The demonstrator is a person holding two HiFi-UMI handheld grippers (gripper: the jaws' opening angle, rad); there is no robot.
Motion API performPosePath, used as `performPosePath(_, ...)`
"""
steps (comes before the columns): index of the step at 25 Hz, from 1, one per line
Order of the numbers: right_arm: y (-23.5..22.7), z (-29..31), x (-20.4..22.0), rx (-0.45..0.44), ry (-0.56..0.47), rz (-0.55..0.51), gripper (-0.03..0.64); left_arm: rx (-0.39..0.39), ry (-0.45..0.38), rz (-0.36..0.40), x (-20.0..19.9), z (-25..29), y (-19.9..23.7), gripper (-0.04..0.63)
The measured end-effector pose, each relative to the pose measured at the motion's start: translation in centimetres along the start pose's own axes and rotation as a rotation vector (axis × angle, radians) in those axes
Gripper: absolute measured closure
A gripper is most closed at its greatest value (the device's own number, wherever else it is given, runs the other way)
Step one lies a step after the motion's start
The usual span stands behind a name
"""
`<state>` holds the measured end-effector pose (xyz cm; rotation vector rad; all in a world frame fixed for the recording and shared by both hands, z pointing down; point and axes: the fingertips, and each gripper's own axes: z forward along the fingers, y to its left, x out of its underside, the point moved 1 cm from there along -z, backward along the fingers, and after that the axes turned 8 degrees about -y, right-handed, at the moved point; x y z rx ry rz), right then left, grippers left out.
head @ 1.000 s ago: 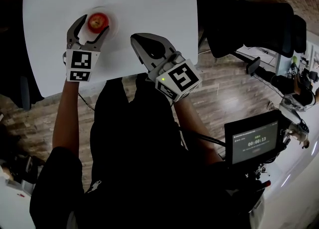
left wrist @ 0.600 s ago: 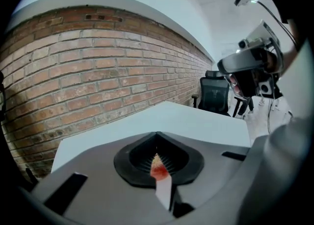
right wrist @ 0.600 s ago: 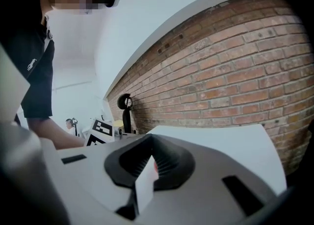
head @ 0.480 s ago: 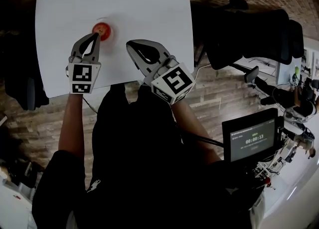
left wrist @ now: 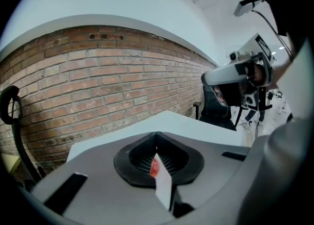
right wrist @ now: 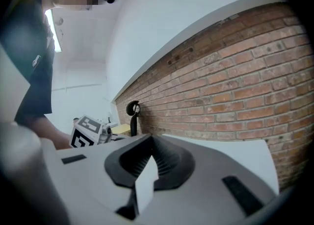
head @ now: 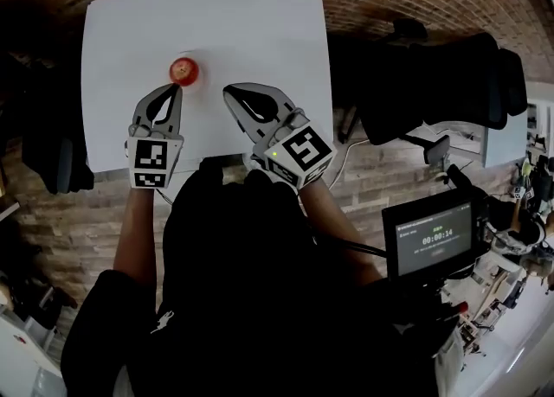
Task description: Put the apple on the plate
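I've got the apple (head: 183, 69) on the white table (head: 260, 23), towards the near-left part, sitting on what looks like a white plate (head: 200, 79); the rim barely reads vs the tabletop, so I can't trace its full outline. L gripper (head: 177, 90) is closed w/ nothing in it. In its own view the jaws meet at the tips, w/ only a thin slit lower down, and through that slit I see a strip of white table plus a sliver of red from the apple. In the head view its tips are just on the near side of the apple, no contact that I can make out. R gripper (head: 230, 92) is closed too and empty, off to the right of the apple and near the L one. Its view looks across the table at the brick wall (right wrist: 235, 82), w/ the L gripper's marker cube (right wrist: 87, 132) at left. Black chair (head: 433, 75) past the table's right edge, small screen (head: 431, 240) lower right.
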<state>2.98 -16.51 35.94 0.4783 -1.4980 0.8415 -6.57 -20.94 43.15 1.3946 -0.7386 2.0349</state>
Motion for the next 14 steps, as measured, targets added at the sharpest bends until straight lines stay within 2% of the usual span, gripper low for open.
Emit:
performPosePath(6,1.7,-0.5,-1.6,-0.068,-0.028,-0.026,0.614,-0.049,-0.036,0.008,-2.4,-2.6,-0.7,0.589)
performPosePath(14,3.4,-1.2,-2.6,-0.134,-0.044,-0.044,0.614,-0.114,-0.036,-0.008,-2.7,-5.9,-1.9,0.589)
